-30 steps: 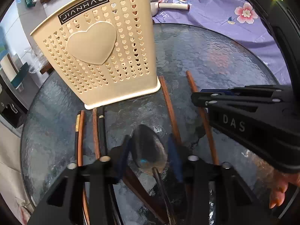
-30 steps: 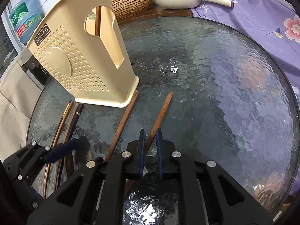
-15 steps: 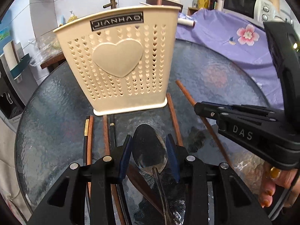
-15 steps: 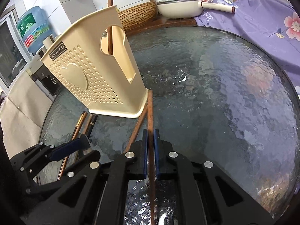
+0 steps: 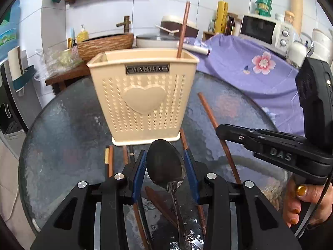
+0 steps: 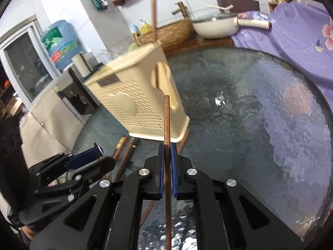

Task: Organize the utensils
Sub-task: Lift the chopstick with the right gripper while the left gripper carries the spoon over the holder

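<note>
A cream utensil holder (image 5: 143,95) with a heart on its front stands on the round glass table (image 5: 62,125); one brown chopstick (image 5: 183,27) stands inside it. My left gripper (image 5: 165,162) is shut on a dark metal spoon (image 5: 165,164), bowl pointing at the holder's base. My right gripper (image 6: 167,158) is shut on a brown chopstick (image 6: 166,125), lifted and pointing at the holder (image 6: 135,102). In the left wrist view the right gripper (image 5: 270,143) is at the right, holding that chopstick (image 5: 210,114).
Several more chopsticks (image 5: 110,160) lie on the glass in front of the holder, also seen in the right wrist view (image 6: 124,145). A purple floral cloth (image 5: 249,70) covers the counter behind. A pan (image 6: 214,27) and wicker basket (image 5: 104,43) stand beyond the table.
Both grippers have risen and tilted up from the table. The right gripper has lifted the chopstick off the glass; the left has lifted the spoon.
</note>
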Available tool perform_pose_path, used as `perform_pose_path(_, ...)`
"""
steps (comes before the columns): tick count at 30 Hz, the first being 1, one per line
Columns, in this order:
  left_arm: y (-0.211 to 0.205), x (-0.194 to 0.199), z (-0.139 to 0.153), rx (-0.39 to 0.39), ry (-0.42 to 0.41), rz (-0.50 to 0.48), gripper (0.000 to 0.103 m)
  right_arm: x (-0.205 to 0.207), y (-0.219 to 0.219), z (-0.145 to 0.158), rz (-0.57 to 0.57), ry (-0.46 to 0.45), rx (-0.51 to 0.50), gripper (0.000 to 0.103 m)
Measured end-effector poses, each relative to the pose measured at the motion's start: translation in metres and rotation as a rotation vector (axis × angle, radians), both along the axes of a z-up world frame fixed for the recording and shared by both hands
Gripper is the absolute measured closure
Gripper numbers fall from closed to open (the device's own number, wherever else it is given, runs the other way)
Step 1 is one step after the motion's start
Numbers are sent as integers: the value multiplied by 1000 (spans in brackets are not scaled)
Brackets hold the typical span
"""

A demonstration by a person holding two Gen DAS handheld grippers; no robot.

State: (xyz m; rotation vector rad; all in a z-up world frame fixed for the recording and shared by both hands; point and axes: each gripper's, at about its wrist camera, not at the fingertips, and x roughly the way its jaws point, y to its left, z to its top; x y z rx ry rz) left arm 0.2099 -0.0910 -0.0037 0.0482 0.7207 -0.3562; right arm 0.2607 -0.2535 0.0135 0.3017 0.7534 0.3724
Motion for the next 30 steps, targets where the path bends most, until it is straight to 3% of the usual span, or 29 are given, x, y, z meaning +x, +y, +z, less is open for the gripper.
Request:
perform_pose_path(18,29,-23,47,-78,-114,-12,67,-43,5,81,61,-181,-8,96)
perform_pose_path(30,44,-11,105,-105,-243,28,67,-40,14,138,93,-267,-29,96)
